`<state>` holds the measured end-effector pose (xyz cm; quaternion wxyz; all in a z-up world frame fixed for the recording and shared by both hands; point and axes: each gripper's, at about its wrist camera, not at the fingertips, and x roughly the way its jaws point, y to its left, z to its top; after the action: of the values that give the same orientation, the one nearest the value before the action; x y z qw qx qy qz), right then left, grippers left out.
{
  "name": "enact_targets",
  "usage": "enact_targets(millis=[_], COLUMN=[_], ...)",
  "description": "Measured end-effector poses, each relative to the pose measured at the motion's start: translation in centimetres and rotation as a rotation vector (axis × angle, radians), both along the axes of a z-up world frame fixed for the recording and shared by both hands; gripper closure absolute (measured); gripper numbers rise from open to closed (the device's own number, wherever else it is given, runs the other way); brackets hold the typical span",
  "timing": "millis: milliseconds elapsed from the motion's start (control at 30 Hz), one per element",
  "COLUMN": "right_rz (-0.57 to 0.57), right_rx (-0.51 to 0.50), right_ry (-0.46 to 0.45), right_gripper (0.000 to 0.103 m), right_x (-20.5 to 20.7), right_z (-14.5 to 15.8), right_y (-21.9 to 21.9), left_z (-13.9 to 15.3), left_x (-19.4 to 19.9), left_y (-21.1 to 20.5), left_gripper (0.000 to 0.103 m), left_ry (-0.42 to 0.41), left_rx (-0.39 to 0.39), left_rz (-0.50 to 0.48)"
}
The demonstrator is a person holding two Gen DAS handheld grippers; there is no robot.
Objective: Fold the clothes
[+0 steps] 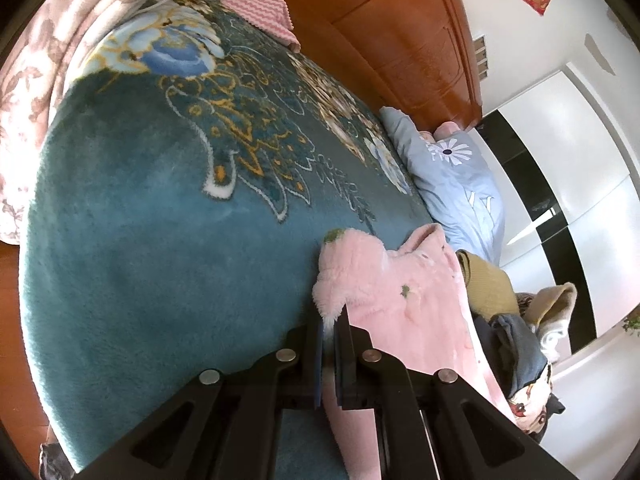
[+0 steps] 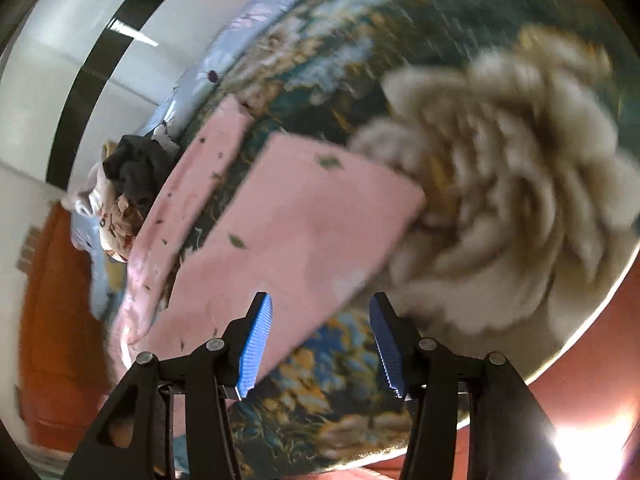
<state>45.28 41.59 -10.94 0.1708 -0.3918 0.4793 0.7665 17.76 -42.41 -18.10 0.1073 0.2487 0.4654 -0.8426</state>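
A fluffy pink garment (image 1: 400, 296) with small green specks lies on the teal flowered blanket (image 1: 160, 240) of a bed. My left gripper (image 1: 330, 320) is shut on the garment's fluffy edge, and pink fabric runs down between its jaws. In the blurred right wrist view the same pink garment (image 2: 296, 224) spreads flat over the blanket (image 2: 500, 208), one long part lying off to the left. My right gripper (image 2: 320, 320) hangs over the garment's near edge, jaws apart, its blue pads (image 2: 256, 344) touching nothing.
A pile of mixed clothes (image 1: 516, 320) sits by the pink garment, also seen as a dark heap (image 2: 128, 176). A light blue flowered quilt (image 1: 460, 184) lies by the wooden headboard (image 1: 400, 40). A pink striped cloth (image 1: 260, 8) and a floral quilt (image 1: 36, 92) lie at the bed's edges.
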Motion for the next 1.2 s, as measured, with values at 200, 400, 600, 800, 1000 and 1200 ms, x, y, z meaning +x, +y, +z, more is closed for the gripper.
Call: enact_targets(millis=[200,400,600,800,1000,1200], right_rz=[-0.103,-0.105,-0.067,-0.041,-0.071,-0.101], right_rx=[-0.111,-0.154,-0.148,-0.126,-0.131,-0.061], right_ry=[0.120,0.207,0.436,0.493,0.361,0.211], right_gripper=[0.067,0.099,0.100,0.100,0.100,0.100], right_x=[0.1,-1.6,-4.8,-12.3,-23.5,-32.1], right_z=[-3.1,-3.4,2.5,6.4,6.4,4.5], right_y=[1.5,1.8,3.8,6.2,8.3,9.0], left_z=[0.0,1.5,7.7,14.4,16.0,13.1], left_x=[-0.2,-0.4,-3.7,-10.5,-19.4,-26.0], left_y=[-0.1,-0.8,-0.7,0.2,1.9,3.2], left_gripper=[0.098,0.099,0.099,0.099,0.099,0.099], left_ry=[-0.012,-0.014,0.029,0.018,-0.075,-0.179], left_rx=[0.013,0.108,0.113,0.094,0.012,-0.030], left_rz=[-0.010,-0.009,-0.059,-0.128,-0.165,-0.166])
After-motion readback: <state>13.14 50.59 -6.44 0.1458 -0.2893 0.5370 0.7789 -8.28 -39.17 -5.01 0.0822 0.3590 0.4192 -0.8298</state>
